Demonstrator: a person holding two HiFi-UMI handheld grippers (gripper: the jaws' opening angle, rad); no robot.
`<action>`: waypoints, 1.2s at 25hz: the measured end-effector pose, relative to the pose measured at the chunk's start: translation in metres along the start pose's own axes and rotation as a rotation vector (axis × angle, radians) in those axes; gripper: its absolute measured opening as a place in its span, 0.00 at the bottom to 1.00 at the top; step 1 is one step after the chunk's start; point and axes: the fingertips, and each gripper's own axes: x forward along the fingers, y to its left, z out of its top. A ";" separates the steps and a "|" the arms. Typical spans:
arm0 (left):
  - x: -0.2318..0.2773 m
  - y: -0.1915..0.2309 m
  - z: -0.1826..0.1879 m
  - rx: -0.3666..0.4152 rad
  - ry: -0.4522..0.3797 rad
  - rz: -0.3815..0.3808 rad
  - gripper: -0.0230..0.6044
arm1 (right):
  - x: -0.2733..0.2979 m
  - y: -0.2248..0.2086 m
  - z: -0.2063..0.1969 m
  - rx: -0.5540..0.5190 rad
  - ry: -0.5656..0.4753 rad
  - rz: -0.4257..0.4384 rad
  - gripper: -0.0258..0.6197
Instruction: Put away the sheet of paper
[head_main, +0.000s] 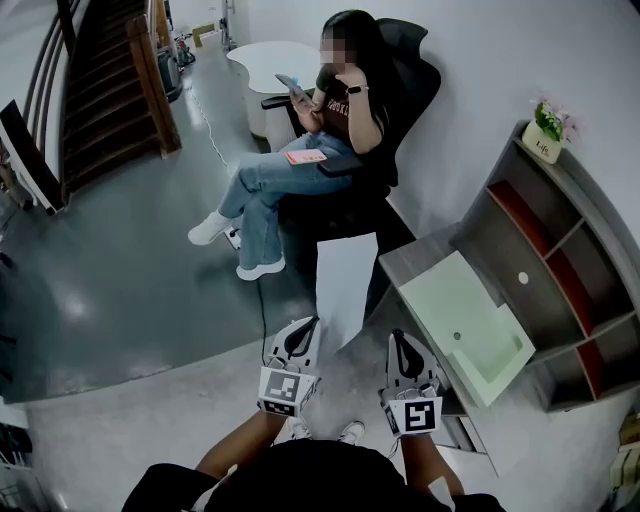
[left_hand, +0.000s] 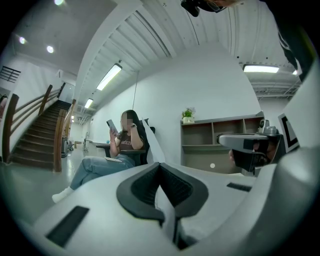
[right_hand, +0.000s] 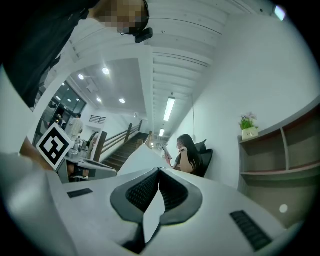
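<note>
Here the left claw (head_main: 308, 325) holds the sheet of paper (head_main: 346, 280) out level.

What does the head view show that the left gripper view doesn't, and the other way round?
Only the head view: the pale green tray and the marker cube on the left gripper. Only the left gripper view: the ceiling lights and the jaws closed on an edge of the sheet of paper. Both: that sheet, the seated person, the staircase, the shelf unit and its potted plant.
</note>
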 end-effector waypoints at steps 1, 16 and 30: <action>-0.001 0.001 0.000 0.000 -0.001 -0.007 0.05 | 0.000 0.002 -0.004 -0.001 0.021 -0.001 0.08; 0.014 0.005 0.015 0.023 -0.043 -0.121 0.05 | 0.009 0.001 0.001 0.017 -0.007 -0.123 0.08; 0.086 -0.016 0.019 0.039 -0.030 -0.149 0.05 | 0.029 -0.062 -0.027 0.043 0.021 -0.159 0.08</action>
